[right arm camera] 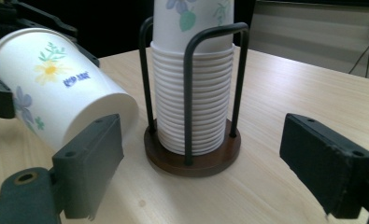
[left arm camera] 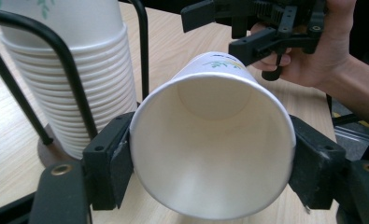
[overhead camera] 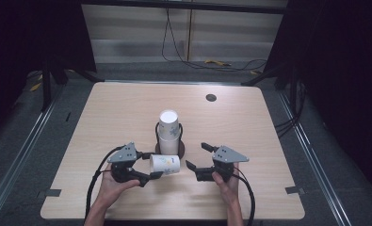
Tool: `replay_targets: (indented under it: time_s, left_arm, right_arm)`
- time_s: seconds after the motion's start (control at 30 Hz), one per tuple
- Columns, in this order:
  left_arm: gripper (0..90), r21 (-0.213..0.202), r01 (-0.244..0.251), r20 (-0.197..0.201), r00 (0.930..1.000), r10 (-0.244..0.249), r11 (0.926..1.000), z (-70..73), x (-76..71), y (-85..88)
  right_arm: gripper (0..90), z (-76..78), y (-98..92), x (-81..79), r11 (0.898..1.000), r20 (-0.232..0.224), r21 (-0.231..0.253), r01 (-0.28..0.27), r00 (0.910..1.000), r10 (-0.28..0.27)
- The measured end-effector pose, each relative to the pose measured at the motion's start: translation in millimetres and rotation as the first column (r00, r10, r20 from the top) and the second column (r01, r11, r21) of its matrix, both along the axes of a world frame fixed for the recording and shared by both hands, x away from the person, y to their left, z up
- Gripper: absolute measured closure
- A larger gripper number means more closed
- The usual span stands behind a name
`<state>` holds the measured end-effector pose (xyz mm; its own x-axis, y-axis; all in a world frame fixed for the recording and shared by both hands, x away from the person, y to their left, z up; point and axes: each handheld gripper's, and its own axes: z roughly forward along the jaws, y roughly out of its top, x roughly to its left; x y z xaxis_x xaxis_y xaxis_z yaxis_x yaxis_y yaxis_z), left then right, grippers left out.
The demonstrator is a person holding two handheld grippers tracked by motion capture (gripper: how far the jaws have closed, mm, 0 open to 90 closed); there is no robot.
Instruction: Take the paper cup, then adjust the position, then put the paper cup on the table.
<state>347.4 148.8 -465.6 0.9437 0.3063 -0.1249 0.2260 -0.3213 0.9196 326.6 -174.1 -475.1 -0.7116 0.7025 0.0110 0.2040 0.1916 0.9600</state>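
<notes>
A single white paper cup [overhead camera: 165,165] with a flower print lies level in my left gripper [overhead camera: 151,165], whose jaws are shut on its sides near the rim. In the left gripper view the cup's open mouth [left arm camera: 212,140] faces the camera, with a black pad pressed against each side. Just behind it stands a tall stack of the same cups [overhead camera: 169,131] in a black wire holder on a round brown base [right arm camera: 191,158]. My right gripper [overhead camera: 196,155] sits to the right of the cup, jaws wide open with nothing between them. Its two fingers [right arm camera: 92,163] frame the holder.
The wooden table [overhead camera: 249,127] has a small black round grommet [overhead camera: 211,97] near its far edge. Cables lie on the floor behind the table. Dark curtains hang on both sides. Bare tabletop spreads left and right of the holder.
</notes>
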Motion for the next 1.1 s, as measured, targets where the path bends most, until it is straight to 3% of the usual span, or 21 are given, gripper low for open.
replay_targets:
  time_s: [0.13, 0.27, 0.43, 0.57, 0.67, 0.7, 0.73, 0.97, 1.03, 1.1]
  left_arm:
    - [26.2, 0.007, -0.016, -0.001, 0.9999, 0.016, 0.9998, 2.0, -0.1, 6.1]
    - [26.1, 0.017, -0.031, -0.005, 0.9995, 0.032, 0.9994, 3.4, 1.6, 11.2]
    - [25.8, 0.029, -0.046, -0.014, 0.9988, 0.046, 0.9985, 4.9, 4.1, 14.7]
    - [25.8, 0.052, -0.059, -0.014, 0.9981, 0.060, 0.9969, 5.2, 6.0, 18.1]
    - [25.8, 0.067, -0.070, -0.016, 0.9974, 0.071, 0.9953, 5.8, 7.2, 21.7]
    - [25.8, 0.067, -0.070, -0.016, 0.9974, 0.071, 0.9953, 5.8, 7.2, 21.7]
    - [25.7, 0.080, -0.082, -0.016, 0.9964, 0.084, 0.9934, 5.8, 7.8, 23.4]
    - [25.7, 0.108, -0.094, -0.033, 0.9946, 0.099, 0.9897, 2.7, 8.4, 29.6]
    - [25.6, 0.114, -0.102, -0.031, 0.9938, 0.107, 0.9882, 3.2, 8.7, 31.9]
    - [25.7, 0.103, -0.120, -0.037, 0.9916, 0.124, 0.9875, 5.5, 10.5, 39.7]
  right_arm:
    - [12.6, -2.0, -0.8, 0.1, 1.000, -0.010, -0.008, 0.007, 0.9999, -0.007]
    - [12.6, -5.9, -7.2, -3.2, 0.997, 0.014, 0.024, 0.071, 0.9973, -0.071]
    - [12.5, -8.1, -12.1, -4.2, 0.993, -0.009, 0.031, 0.116, 0.9932, -0.116]
    - [12.4, -7.9, -13.1, -5.0, 0.986, 0.013, 0.027, 0.167, 0.9858, -0.167]
    - [12.6, -8.5, -12.7, -6.3, 0.974, 0.046, 0.020, 0.227, 0.9727, -0.227]
    - [12.6, -8.5, -12.7, -6.3, 0.974, 0.046, 0.020, 0.227, 0.9727, -0.227]
    - [12.6, -10.7, -13.4, -7.2, 0.967, 0.058, 0.027, 0.252, 0.9657, -0.253]
    - [12.4, -16.8, -13.6, -8.4, 0.953, 0.067, 0.020, 0.303, 0.9505, -0.303]
    - [12.5, -17.2, -12.6, -8.3, 0.953, 0.071, 0.018, 0.304, 0.9499, -0.304]
    - [12.4, -17.4, -12.6, -8.5, 0.947, 0.088, 0.013, 0.322, 0.9426, -0.322]
